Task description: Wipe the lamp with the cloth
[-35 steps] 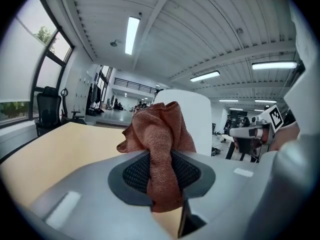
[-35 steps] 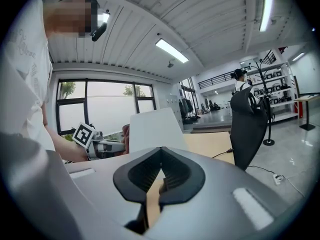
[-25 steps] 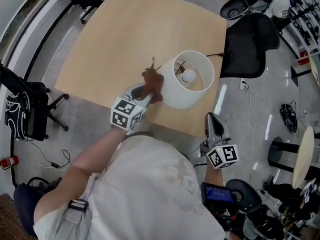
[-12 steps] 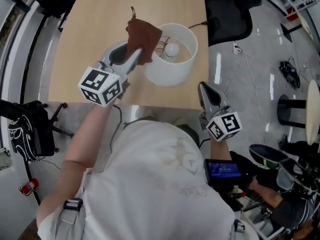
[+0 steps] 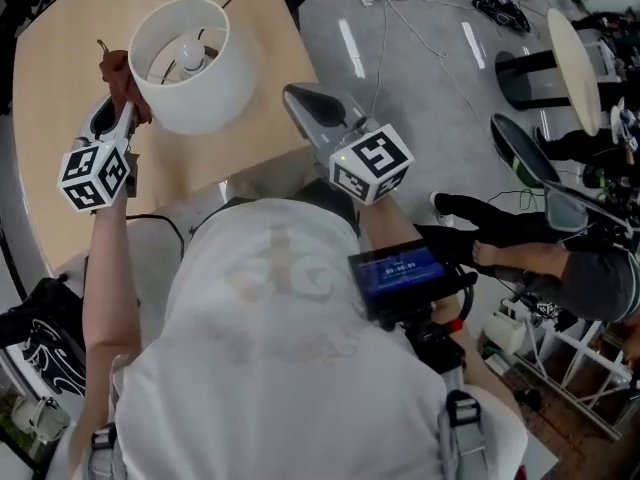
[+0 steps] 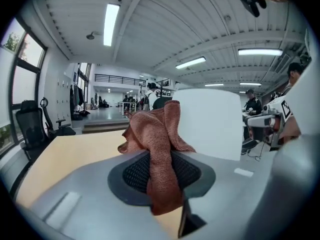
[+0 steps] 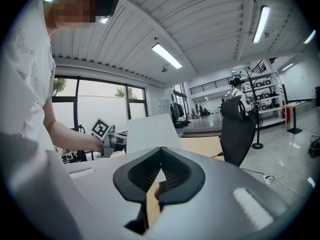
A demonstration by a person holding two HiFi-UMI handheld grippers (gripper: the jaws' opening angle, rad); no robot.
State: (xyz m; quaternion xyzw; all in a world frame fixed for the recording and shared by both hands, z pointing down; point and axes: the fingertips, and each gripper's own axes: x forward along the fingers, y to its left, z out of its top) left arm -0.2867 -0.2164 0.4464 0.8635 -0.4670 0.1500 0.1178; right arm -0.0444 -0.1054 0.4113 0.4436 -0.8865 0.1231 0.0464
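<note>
The lamp's white shade (image 5: 185,63) stands on the wooden table (image 5: 60,148), its bulb visible inside from above. My left gripper (image 5: 120,103) is shut on a brown cloth (image 5: 118,73), which it holds against the shade's left side near the rim. In the left gripper view the cloth (image 6: 157,149) hangs bunched between the jaws of the left gripper (image 6: 162,171), with the shade (image 6: 207,121) just behind it to the right. My right gripper (image 5: 292,96) hovers off the table's right edge, shut and empty. The right gripper (image 7: 161,151) looks toward the shade (image 7: 152,131).
A black office chair (image 7: 237,126) stands beyond the table's far side. Cables (image 5: 400,8) lie on the grey floor. A seated person (image 5: 560,268) and a round side table (image 5: 575,58) are at the right. Another black chair (image 6: 30,126) stands left of the table.
My left gripper has lifted the cloth up the shade's side toward the rim and rolled a little. The head view has swung right. The right gripper has barely moved.
</note>
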